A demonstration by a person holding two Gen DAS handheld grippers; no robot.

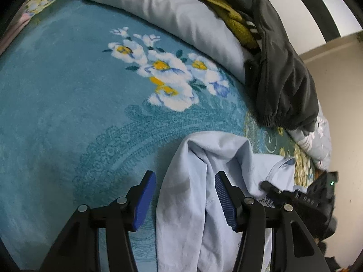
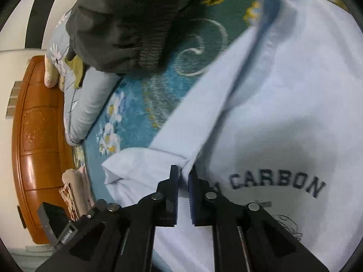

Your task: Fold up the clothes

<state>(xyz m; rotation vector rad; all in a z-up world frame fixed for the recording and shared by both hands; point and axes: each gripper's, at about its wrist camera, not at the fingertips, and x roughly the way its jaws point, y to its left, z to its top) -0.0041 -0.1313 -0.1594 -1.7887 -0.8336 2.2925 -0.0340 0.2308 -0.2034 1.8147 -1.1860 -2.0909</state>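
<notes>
Left wrist view: a soft, rumpled pale blue shirt (image 1: 204,181) lies bunched on the plush teal floral blanket (image 1: 68,102) near its edge. The left gripper (image 1: 185,181) stands wide apart, a ridge of the cloth rising between its ribbed blue pads (image 1: 223,197). A dark ribbed-cuff jacket (image 1: 283,83) drapes the grey quilt (image 1: 177,15).

Right wrist view: the right gripper (image 2: 183,176) is pinched nearly together on a fold of the shirt (image 2: 283,113), printed "CARBON".

The left hand-held gripper (image 1: 185,175) reaches up from the bottom centre of its frame, blue-padded fingers spread wide. The right hand-held gripper (image 2: 183,170), also bottom centre, has its fingers nearly together.
</notes>
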